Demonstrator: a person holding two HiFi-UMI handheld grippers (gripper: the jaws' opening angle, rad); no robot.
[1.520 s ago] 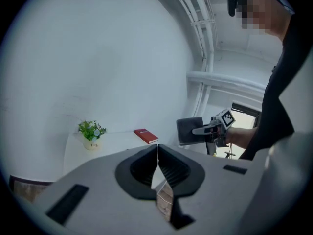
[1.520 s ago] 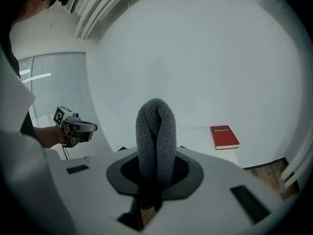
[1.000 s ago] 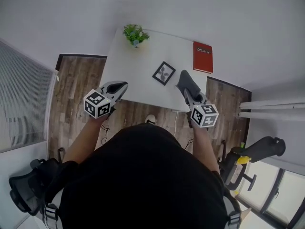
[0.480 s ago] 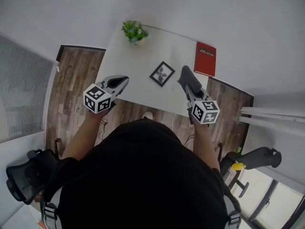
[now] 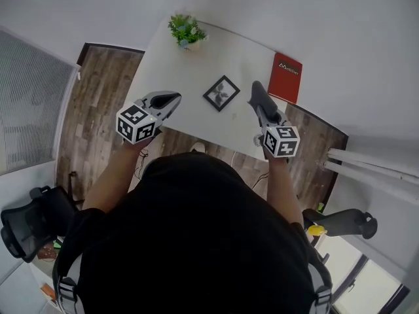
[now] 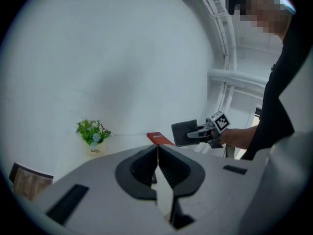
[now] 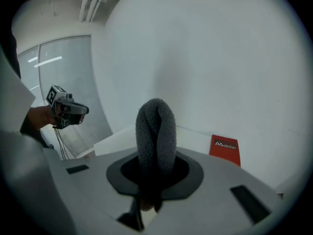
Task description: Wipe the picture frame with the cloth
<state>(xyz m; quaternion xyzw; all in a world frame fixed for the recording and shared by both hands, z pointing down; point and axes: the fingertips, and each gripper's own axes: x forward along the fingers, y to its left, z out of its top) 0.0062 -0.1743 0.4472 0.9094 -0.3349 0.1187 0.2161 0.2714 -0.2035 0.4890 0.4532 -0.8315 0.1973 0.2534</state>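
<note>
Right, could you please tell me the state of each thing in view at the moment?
Left gripper: shut, empty.
Right gripper: shut on the cloth.
Cloth: folded, held up, apart from the frame.
Frame: on the table, turned cornerwise, nothing touching it.
Book: closed, flat by the table's corner.
Plant: upright in its pot.

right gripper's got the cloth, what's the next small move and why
Probably ease the right gripper down and across toward the picture frame until the cloth lands on it. The folded cloth is clamped in its fingers but sits beside the frame, not on it, so no wiping can begin. The left gripper is shut and empty.
</note>
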